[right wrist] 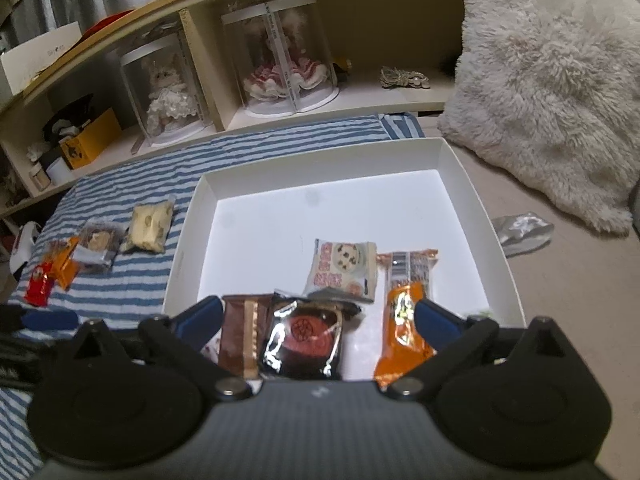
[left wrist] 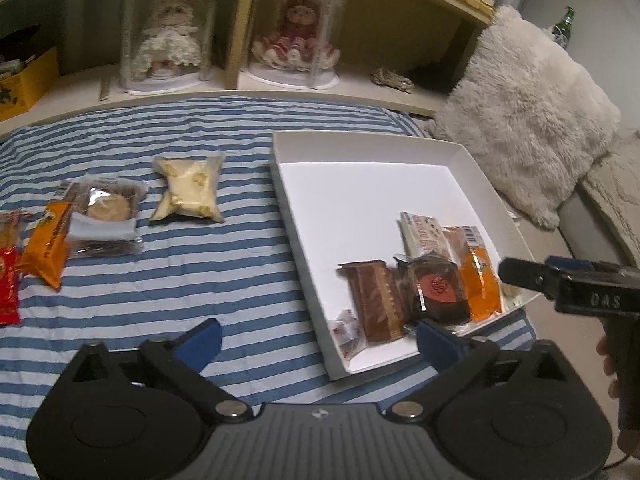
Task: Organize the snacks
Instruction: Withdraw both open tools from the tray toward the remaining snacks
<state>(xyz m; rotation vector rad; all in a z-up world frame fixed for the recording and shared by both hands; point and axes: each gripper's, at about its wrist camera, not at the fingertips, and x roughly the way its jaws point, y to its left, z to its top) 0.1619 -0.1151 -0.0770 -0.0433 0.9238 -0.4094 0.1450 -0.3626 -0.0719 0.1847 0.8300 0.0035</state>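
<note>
Both grippers stand wide and hold nothing. The left gripper (left wrist: 318, 338) hangs over the striped bed (left wrist: 180, 280), with the near left corner of the white box (left wrist: 304, 216) just ahead of its right finger. The right gripper (right wrist: 318, 318) hovers over the near end of the box (right wrist: 184, 248), and the snacks already packed lie under and between its fingers: a brown bar (right wrist: 240, 328), a dark foil cake (right wrist: 304, 332), an orange pack (right wrist: 400, 328) and, just beyond them, a cookie pack (right wrist: 344, 268).

Still loose on the bed, well to the left of the left gripper, lie a pale yellow pack (left wrist: 190, 192), a clear-wrapped cake (left wrist: 106, 216), an orange bar (left wrist: 48, 240) and a red pack (left wrist: 8, 284).

Risks, as I judge them:
- The loose packs lie close together or overlapping; a wide grip on one could drag or flip its neighbour.
- Slick wrappers on a soft bed may slide or sink away from the fingers, so a pinch catches only film.
- The right gripper is low over the packed row; a sideways sweep could scatter it or nudge the light box.
- The two grippers are near each other at the box's near edge and could collide if both go in at once.
</note>
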